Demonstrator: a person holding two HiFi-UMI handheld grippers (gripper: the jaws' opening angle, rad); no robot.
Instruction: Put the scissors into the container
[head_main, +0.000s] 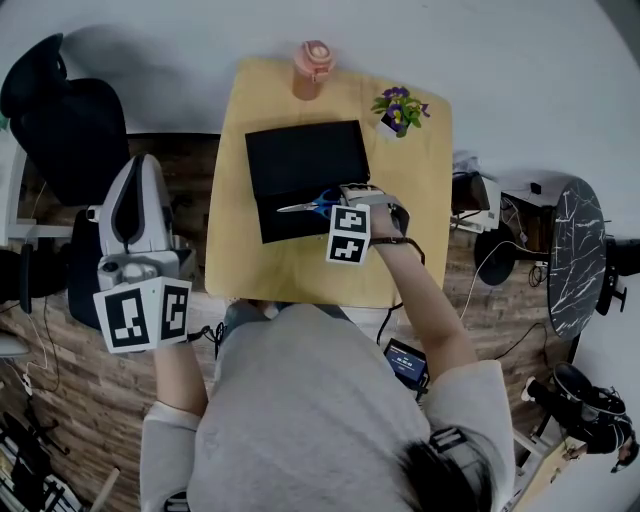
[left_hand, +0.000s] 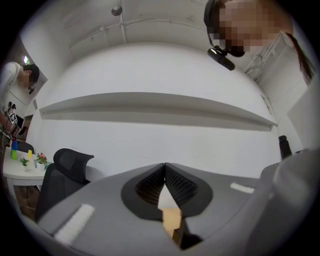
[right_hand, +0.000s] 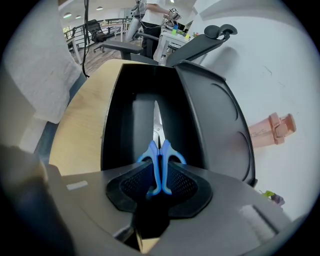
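Note:
A pair of scissors (head_main: 308, 206) with blue handles (right_hand: 160, 162) is clamped by the handles in my right gripper (head_main: 336, 204), which is shut on them. The steel blades (right_hand: 157, 124) point away from the gripper, along the inside of the black container's tray (right_hand: 134, 117). The container (head_main: 300, 165) lies open on the yellow table (head_main: 420, 200), its lid (right_hand: 215, 120) folded back beside the tray. My left gripper (head_main: 140, 255) is held off the table's left side, far from the container. It is shut (left_hand: 164, 166) with nothing in it and faces a white wall.
A pink bottle (head_main: 313, 68) stands at the table's far edge, a small potted flower (head_main: 398, 108) at the far right corner. A black office chair (head_main: 60, 120) is to the left over the wooden floor. A dark round side table (head_main: 577, 255) stands to the right.

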